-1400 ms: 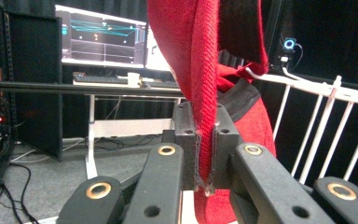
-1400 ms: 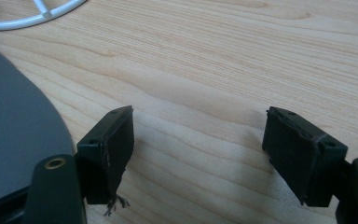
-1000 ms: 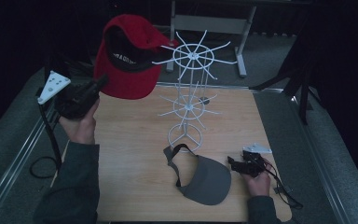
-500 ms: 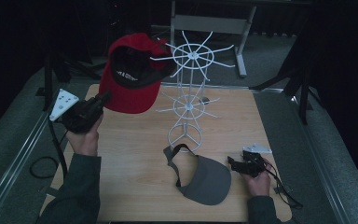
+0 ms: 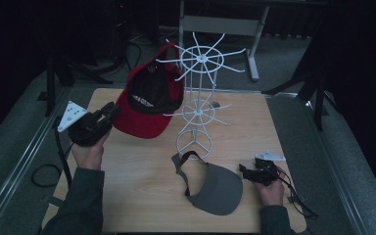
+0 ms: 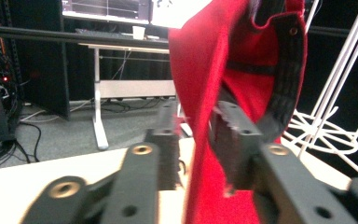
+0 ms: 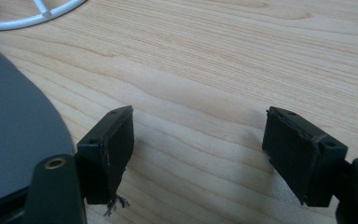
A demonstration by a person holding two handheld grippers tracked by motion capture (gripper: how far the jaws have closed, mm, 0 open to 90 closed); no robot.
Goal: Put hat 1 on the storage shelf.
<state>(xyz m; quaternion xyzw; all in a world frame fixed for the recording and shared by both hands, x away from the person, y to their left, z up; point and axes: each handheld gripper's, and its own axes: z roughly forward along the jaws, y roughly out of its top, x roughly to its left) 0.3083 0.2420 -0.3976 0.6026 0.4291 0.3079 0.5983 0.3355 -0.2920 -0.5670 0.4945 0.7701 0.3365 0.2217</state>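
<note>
red cap [image 5: 149, 98]: pale printing on the dark lining inside the crown, too small and blurred to read;
grey visor [image 5: 215, 188]: no lettering to be made out;
other readable text, numbers or signs: none

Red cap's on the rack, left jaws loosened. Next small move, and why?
Probably draw the left gripper straight back off the red cap. Its jaws have just been opening, with the brim between them and a gap at one pad, and the cap hangs on the white wire rack. Backing straight out should avoid dragging the brim.
</note>
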